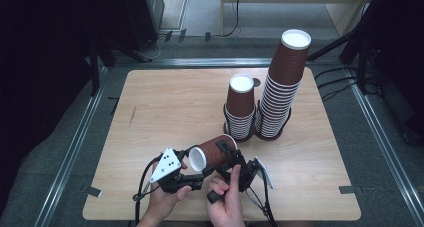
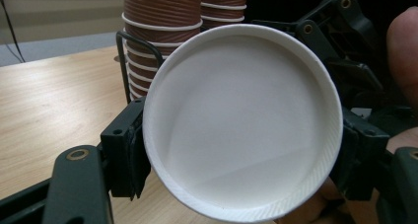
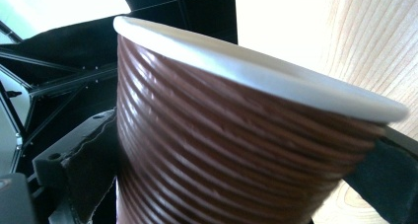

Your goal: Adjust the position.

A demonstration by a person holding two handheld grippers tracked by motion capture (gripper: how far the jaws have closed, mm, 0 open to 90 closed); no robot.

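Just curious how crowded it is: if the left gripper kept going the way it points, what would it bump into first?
It already grips the cup. Beyond that, probably the right gripper on the cup's far part, then the cup stacks behind; depth is hard to judge.

Stood on grey carpet (image 1: 60, 152), a light wooden table (image 1: 165, 107) with rounded corners. Flanked left and right of the table by metal floor rails (image 1: 75, 142); beyond its far edge, black stand legs (image 1: 117, 49), trailing cables (image 1: 340, 82) and pale wooden furniture (image 1: 345, 2). Dark to both sides.
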